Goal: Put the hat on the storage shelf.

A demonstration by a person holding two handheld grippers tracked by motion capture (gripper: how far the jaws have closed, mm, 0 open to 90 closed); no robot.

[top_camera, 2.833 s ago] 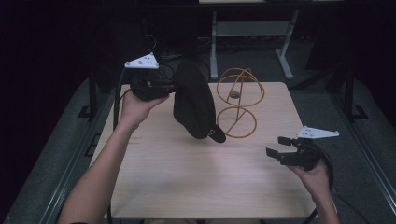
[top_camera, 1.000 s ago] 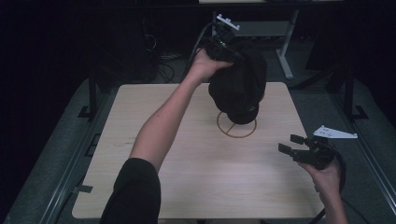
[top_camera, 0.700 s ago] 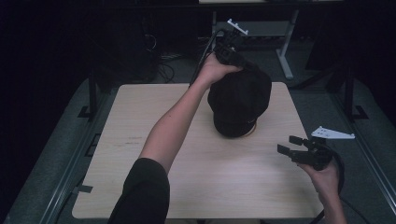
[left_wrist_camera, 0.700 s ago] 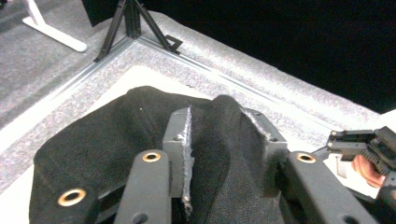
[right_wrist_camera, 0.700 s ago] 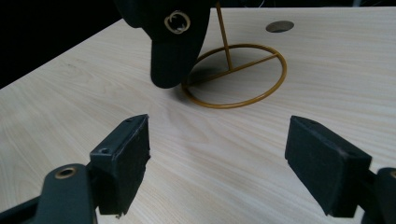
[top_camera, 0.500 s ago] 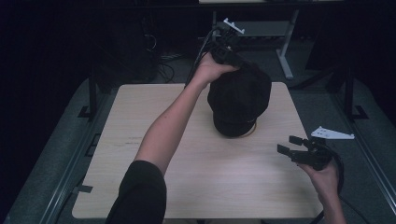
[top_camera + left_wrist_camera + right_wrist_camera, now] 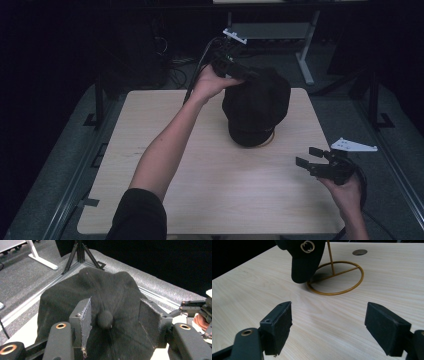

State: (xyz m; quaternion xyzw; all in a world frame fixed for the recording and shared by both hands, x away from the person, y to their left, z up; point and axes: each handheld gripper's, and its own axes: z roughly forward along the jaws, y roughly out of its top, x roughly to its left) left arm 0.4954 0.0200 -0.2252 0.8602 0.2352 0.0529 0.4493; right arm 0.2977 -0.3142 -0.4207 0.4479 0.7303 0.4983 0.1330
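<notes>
A black cap (image 7: 255,105) sits over a gold wire stand (image 7: 268,142) at the back of the wooden table (image 7: 200,175). My left gripper (image 7: 249,75) is at the cap's crown; its jaws have just been opening. In the left gripper view the cap (image 7: 105,290) lies between the parted pads (image 7: 85,317) of my left gripper (image 7: 115,317), and they do not press on it. My right gripper (image 7: 306,156) hovers open near the table's right front. In the right gripper view my right gripper (image 7: 328,325) faces the cap's brim (image 7: 304,262) and the stand's ring base (image 7: 337,277).
A round cable hole (image 7: 359,252) is set in the tabletop beyond the stand. A white desk frame (image 7: 300,50) stands on the grey floor behind the table. A black tripod (image 7: 80,250) stands on the floor past the cap.
The left hand carried the cap from the table's left onto the stand and lowered it there. The left jaws then came apart off the crown. The right hand stayed put.
</notes>
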